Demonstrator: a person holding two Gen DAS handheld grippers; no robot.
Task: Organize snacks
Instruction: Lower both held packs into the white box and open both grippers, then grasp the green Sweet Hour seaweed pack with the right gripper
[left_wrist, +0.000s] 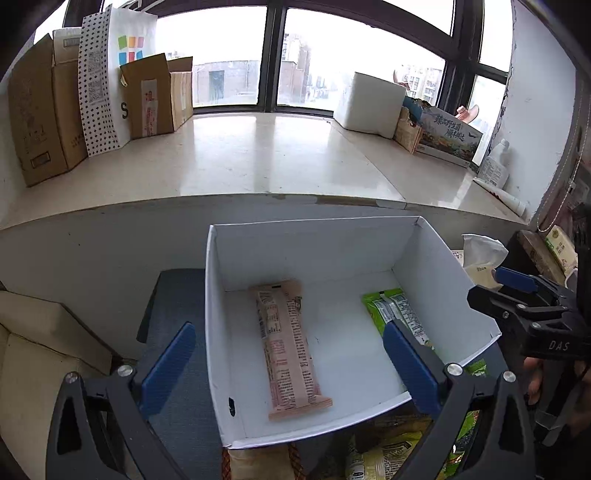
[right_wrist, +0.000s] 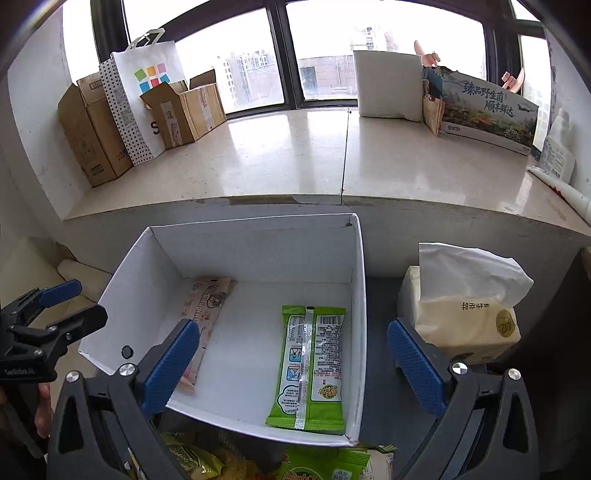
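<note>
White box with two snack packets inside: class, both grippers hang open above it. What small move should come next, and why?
Probably lower the right gripper toward the loose snack packets heaped in front of the white box. Only a pink packet and a green packet lie inside, both grippers are empty, and the left gripper sits further off.

On the printed carton (right_wrist: 487, 110) at the right of the window ledge, the characters "臻品野生菌" and "顺丰鲜达" are read. "DAS" is seen on the black body of the right tongs (left_wrist: 517, 291) in the left wrist view. A large letter "S" is shown on the white paper bag (right_wrist: 155, 92). Print on the pink snack wrapper (left_wrist: 288, 347) and green snack wrapper (right_wrist: 314, 365) is too small to be read.
</note>
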